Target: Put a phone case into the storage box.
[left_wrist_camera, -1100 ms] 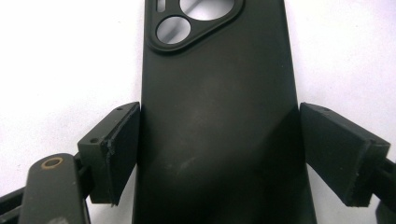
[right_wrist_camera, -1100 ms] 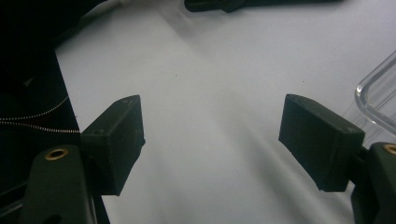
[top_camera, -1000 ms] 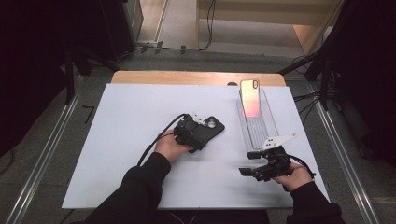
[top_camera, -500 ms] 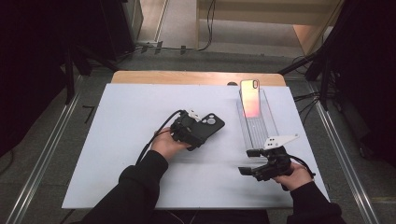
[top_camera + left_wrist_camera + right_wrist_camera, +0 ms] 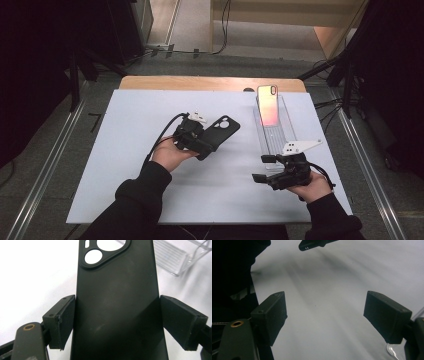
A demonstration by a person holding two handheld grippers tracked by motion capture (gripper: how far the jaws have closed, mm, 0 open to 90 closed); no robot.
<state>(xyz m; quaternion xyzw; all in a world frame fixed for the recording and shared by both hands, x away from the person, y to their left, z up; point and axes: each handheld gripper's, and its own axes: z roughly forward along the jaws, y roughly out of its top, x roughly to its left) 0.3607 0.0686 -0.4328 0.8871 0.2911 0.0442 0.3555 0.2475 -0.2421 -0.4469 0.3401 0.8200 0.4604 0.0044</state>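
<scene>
The left gripper (image 5: 117, 322), clamped on the black phone case (image 5: 117, 302), has lifted it off the white board (image 5: 125, 150); the right gripper (image 5: 324, 315), jaws apart and empty, waits near the right edge.

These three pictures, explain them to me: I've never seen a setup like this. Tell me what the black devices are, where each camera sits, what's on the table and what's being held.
A person sits at a white table with a hand-held two-jaw gripper in each hand. The high view looks down from above the person. The other two pictures come from small cameras that ride on the grippers and look along their black jaws.

The left gripper is clamped on a black phone case, with one pad against each long edge; its round camera holes show at the far end. The right gripper is open with nothing between its jaws, low over the table near the person.

On the table's right side stands a clear plastic stand with a phone that leans on it, its reddish back toward the camera.
</scene>
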